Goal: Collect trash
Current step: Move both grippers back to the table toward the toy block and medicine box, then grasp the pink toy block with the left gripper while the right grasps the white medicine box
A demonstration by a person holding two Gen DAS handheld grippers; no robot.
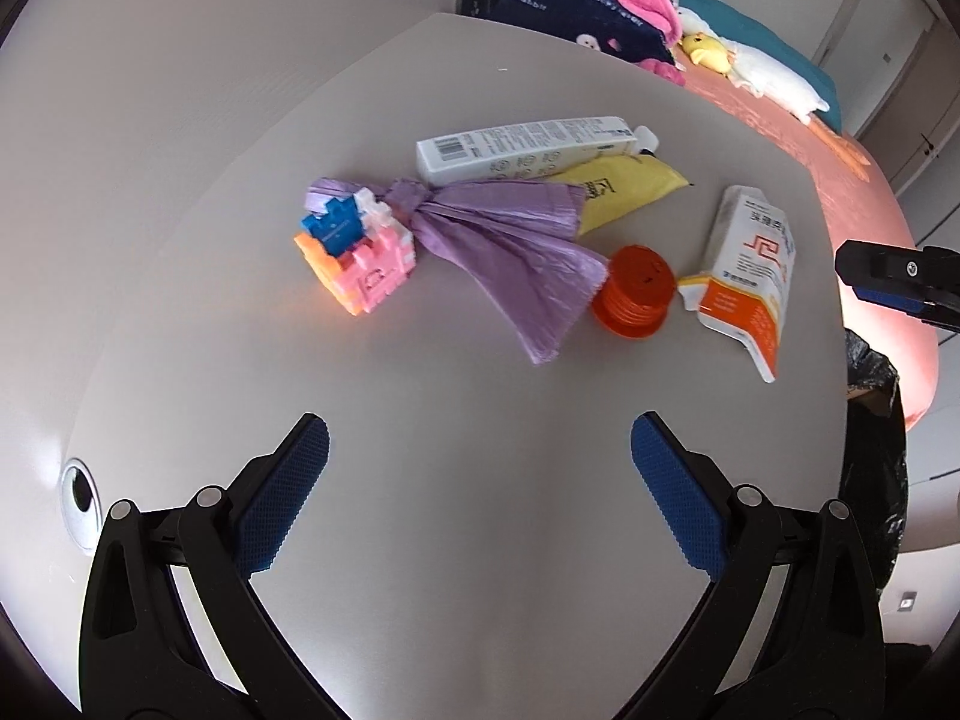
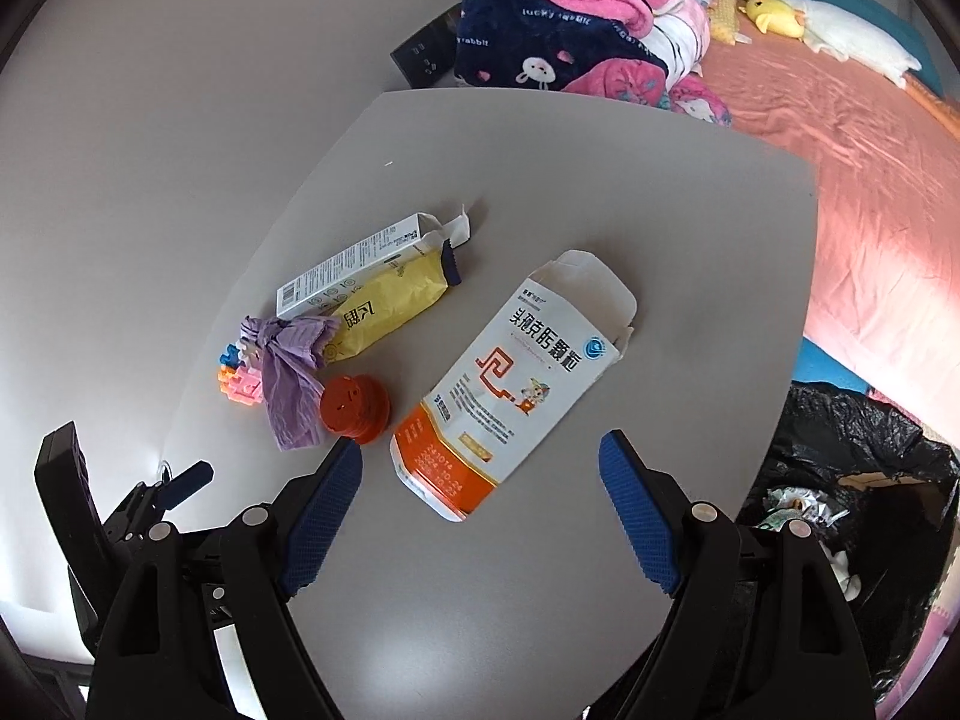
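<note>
Trash lies in a loose cluster on a smooth pale grey table point(image 1: 420, 510), seen first from the left wrist. One long white carton point(image 1: 522, 147) with a barcode at its end touches one yellow packet point(image 1: 624, 192) printed with dark characters. One crinkled purple plastic bag point(image 1: 510, 240), knotted at its neck, drapes between a toy of pink, orange, blue and white blocks point(image 1: 360, 252) and one ribbed orange cap point(image 1: 636, 291). One flattened white-and-orange medicine box point(image 1: 750, 276) with red Chinese lettering lies just beside the cap. The left gripper point(image 1: 480, 468) hovers above bare table with its two blue ridged pads spread wide, nothing between them. A navy fleece blanket point(image 1: 570, 6) reads "rabbit"; a yellow plush point(image 1: 708, 51) rests on the pink bedsheet behind.

From the right wrist, the right gripper point(image 2: 480, 480) stands wide open, its pads either side of the medicine box point(image 2: 516, 384) at its orange end without pressing it. The box bears bold blue-black Chinese characters, a round blue logo and a small cartoon figure. The cap point(image 2: 354, 408), bag point(image 2: 288, 384), packet point(image 2: 390, 312) and carton point(image 2: 354, 270) lie left of it. A black bin bag point(image 2: 852, 468), glossy and crumpled, gapes beside the table at lower right with scraps inside. The blanket point(image 2: 540, 36) reads "lucky rabbit".
</note>
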